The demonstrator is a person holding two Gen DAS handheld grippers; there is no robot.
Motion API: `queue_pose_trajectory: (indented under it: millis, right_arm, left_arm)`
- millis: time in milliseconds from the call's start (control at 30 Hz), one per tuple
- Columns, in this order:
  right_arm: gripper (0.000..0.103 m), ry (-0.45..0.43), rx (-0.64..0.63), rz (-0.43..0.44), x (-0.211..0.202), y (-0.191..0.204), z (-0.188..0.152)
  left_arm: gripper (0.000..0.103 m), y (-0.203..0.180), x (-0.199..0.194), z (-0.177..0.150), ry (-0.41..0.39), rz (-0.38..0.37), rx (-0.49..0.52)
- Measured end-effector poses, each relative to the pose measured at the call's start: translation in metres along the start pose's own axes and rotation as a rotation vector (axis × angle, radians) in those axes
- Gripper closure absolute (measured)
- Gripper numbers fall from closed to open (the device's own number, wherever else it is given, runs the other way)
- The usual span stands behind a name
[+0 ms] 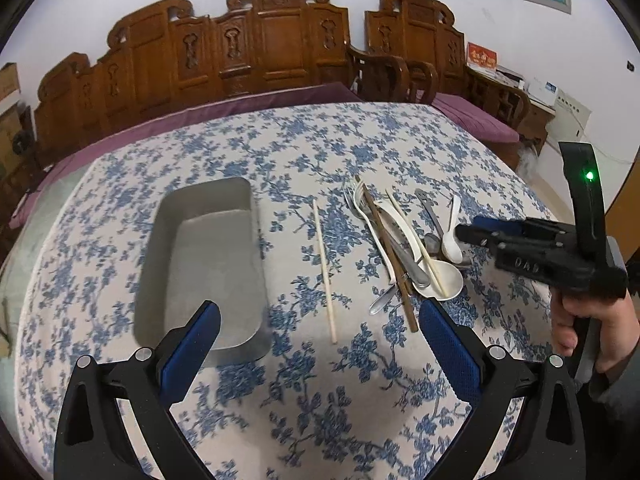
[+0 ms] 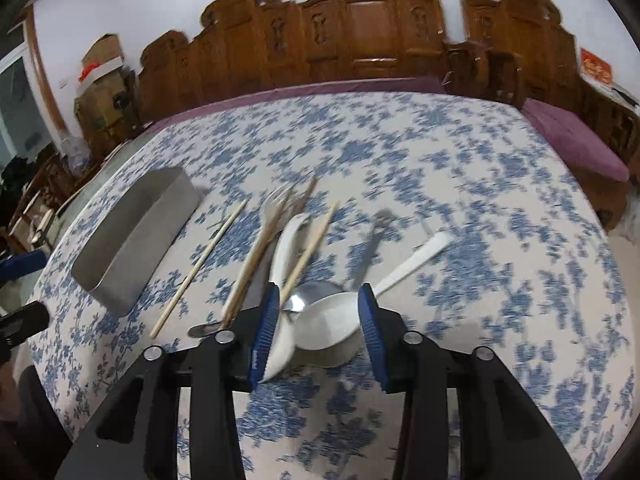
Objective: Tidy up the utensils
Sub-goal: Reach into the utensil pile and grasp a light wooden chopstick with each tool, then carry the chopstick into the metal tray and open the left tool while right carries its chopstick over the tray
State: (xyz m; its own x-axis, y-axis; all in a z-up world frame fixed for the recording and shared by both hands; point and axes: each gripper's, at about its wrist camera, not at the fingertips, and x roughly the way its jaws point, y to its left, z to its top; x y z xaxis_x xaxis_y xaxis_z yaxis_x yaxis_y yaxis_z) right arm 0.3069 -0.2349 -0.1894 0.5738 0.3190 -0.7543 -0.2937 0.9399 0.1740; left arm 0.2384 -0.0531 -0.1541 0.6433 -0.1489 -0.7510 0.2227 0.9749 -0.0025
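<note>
A pile of utensils (image 1: 400, 248) lies on the blue-flowered tablecloth (image 1: 304, 148): forks, white and metal spoons, and chopsticks. To its left a single pale chopstick (image 1: 325, 272) lies apart from the pile. Further left stands an empty metal tray (image 1: 200, 264), which shows side-on in the right wrist view (image 2: 132, 232). My left gripper (image 1: 320, 306) is open wide over bare cloth between tray and pile. My right gripper (image 2: 320, 290) hangs open just above a white spoon (image 2: 332, 320), its blue pads either side of the bowl and not touching it. It reaches in from the right (image 1: 468, 232).
A carved wooden bench (image 1: 256, 48) with purple cushions runs behind the table, and a second one stands at the right. A hand (image 1: 580, 320) holds the right gripper at the table's right side. Cardboard boxes (image 2: 100, 80) are stacked far left.
</note>
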Motion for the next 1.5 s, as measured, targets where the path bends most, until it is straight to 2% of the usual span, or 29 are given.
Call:
queue_pose_trajectory:
  millis: [133,233,467,533,633,700,833,1200,1500]
  right_arm:
    - [0.08,0.047,-0.032,0.032,0.016,0.016,-0.006]
    - [0.083,0.076,-0.038,0.046,0.025,0.021,-0.01]
    - [0.085,0.095,-0.072,0.0,0.04,0.029,-0.013]
    - [0.091,0.099,-0.07,-0.011,0.04,0.029,-0.013]
    - [0.094,0.1,-0.053,-0.01,0.038,0.024,-0.013]
    - [0.095,0.1,-0.036,-0.007,0.036,0.02,-0.012]
    - [0.097,0.076,-0.01,-0.009,0.027,0.013,-0.008]
    - [0.097,0.011,0.029,-0.022,0.004,-0.005,0.0]
    - [0.097,-0.016,0.033,-0.041,-0.005,-0.011,0.002]
  left_arm:
    - [0.011,-0.003,0.012,-0.001,0.015,-0.012,-0.001]
    - [0.015,-0.006,0.018,-0.004,0.029,-0.022,0.001]
    - [0.025,-0.015,0.028,-0.005,0.048,-0.026,0.015]
    - [0.026,-0.016,0.031,-0.005,0.054,-0.017,0.024]
    - [0.028,-0.019,0.037,-0.005,0.075,-0.016,0.031]
    - [0.033,-0.019,0.042,-0.004,0.089,-0.012,0.03]
    - [0.038,-0.023,0.054,-0.001,0.111,-0.007,0.042]
    - [0.068,-0.026,0.094,0.014,0.176,-0.004,0.055]
    - [0.076,-0.022,0.121,0.021,0.232,0.01,0.035]
